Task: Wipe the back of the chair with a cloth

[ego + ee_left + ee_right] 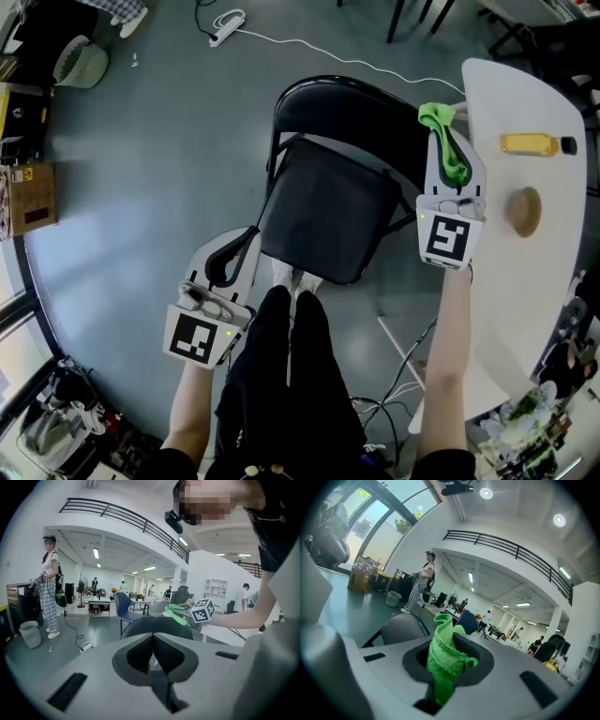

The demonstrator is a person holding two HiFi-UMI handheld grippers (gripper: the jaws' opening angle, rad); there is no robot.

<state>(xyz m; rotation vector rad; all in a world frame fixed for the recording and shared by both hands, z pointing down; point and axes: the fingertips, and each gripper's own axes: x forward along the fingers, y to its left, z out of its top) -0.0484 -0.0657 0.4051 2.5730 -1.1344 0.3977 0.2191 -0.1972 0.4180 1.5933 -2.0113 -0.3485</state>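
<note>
Right gripper (pixel 448 150) is clamped on the green cloth (pixel 435 116). The cloth is bunched into a strip with its long axis along the jaws. Its free end pokes past the fingertips, away from the person. It sits at the right end of the chair back (pixel 356 111); contact can't be confirmed. The white table (pixel 525 291) edge is just beside. Left gripper (pixel 242 251) jaws are pressed together with nothing between them, by the seat's (pixel 323 220) front-left corner, pointing at the chair.

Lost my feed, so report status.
Right gripper shut on cloth, at right end of chair back, contact unclear. Left gripper shut, empty, by seat. Table close on right.
</note>
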